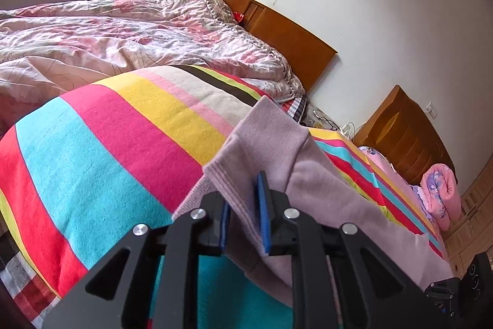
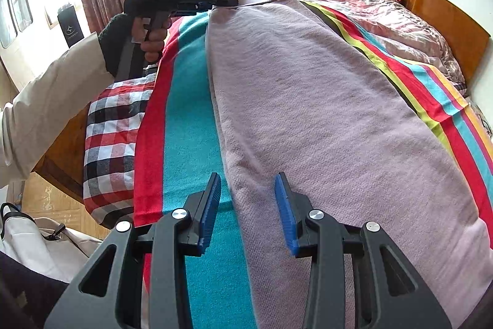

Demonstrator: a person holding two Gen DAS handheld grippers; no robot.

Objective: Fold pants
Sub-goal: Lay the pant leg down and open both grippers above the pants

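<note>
Pale mauve pants [image 2: 308,100] lie lengthwise on a striped blanket [image 2: 185,144] on the bed. My left gripper [image 1: 245,202] is shut on one end of the pants [image 1: 277,150], lifting the cloth edge a little; it shows from the side in the right wrist view [image 2: 215,3], held by a hand. My right gripper [image 2: 248,205] is open over the near end of the pants, with the left edge of the cloth between its blue pads [image 2: 285,215], not pinched.
A crumpled pink floral quilt [image 1: 123,30] lies beyond the blanket, against a wooden headboard [image 1: 286,33]. A plaid sheet [image 2: 114,128] hangs at the bed's left edge. A second bed with pink bedding [image 1: 437,187] stands to the right. A white bag [image 2: 37,242] lies on the floor.
</note>
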